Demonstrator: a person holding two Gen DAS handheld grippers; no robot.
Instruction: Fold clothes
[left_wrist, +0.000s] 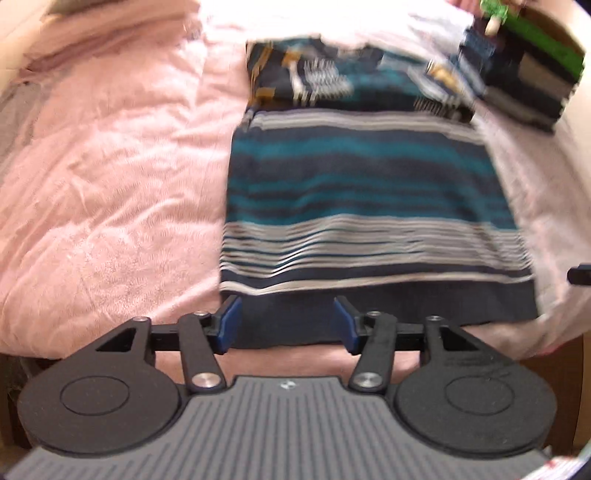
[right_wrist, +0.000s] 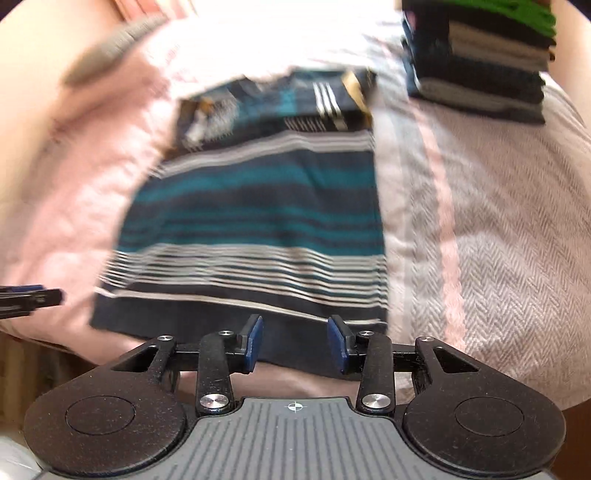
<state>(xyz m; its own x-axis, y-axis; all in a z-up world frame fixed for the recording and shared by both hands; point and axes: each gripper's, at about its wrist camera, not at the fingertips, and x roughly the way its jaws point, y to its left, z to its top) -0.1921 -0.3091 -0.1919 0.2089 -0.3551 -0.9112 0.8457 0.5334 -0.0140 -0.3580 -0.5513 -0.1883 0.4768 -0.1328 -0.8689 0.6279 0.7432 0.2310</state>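
Observation:
A navy, teal and white striped shirt (left_wrist: 369, 192) (right_wrist: 255, 206) lies flat on the pink bedspread (left_wrist: 110, 184), folded into a long rectangle with patterned parts turned in at its far end. My left gripper (left_wrist: 288, 323) hovers over the near left part of the dark hem, open, with nothing between its blue pads (left_wrist: 231, 325). My right gripper (right_wrist: 297, 341) hovers over the near right part of the hem, also open and empty. The right gripper's tip (left_wrist: 580, 275) shows at the edge of the left wrist view. The left gripper's tip (right_wrist: 31, 295) shows at the edge of the right wrist view.
A stack of folded clothes (left_wrist: 532, 85) (right_wrist: 480, 62), with a green piece on top, sits at the far right of the bed. A pale herringbone blanket (right_wrist: 498, 221) covers the right side. A grey cloth (right_wrist: 107, 51) lies far left. The bed's near edge runs just under the grippers.

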